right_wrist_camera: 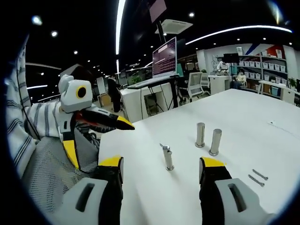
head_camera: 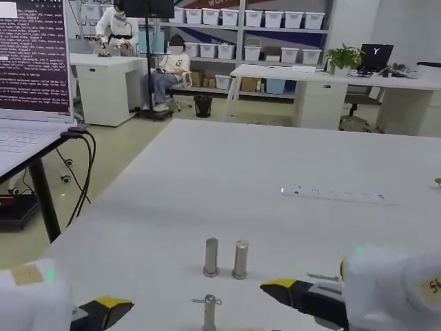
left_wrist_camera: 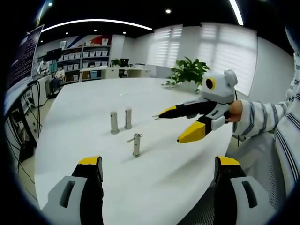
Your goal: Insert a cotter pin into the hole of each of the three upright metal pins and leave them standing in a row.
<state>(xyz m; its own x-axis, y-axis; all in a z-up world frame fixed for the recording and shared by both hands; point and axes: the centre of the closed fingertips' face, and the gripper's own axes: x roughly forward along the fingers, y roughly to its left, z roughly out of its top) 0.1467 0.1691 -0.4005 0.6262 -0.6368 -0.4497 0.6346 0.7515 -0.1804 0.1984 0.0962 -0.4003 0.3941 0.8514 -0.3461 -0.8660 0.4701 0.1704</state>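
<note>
"Steel, all three: two bare pins [head_camera: 211,257] stand side by side at low centre of the head view. The front pin [head_camera: 209,314] below them already carries a cotter pin [head_camera: 207,300]."

"And the tools?"

"Left tool [left_wrist_camera: 158,161]: jaws wide apart, holding nothing. Right tool [left_wrist_camera: 169,127]: likewise apart and empty. Two spare cotter pins [right_wrist_camera: 258,177] lie flat at the lower right of the right gripper view."

"What could spoil it?"

"I'd judge a thin pin lying flat may skid or twist in the jaws. The bare pair stand so close that threading one could topple its neighbour—steadying it with the other tool seems wise."

"Room to move?"

"Plenty toward the top of the head view—the bench [head_camera: 207,172] is bare up to a power strip [head_camera: 334,195] at right. Its edge runs down the left, near the left tool."
</note>
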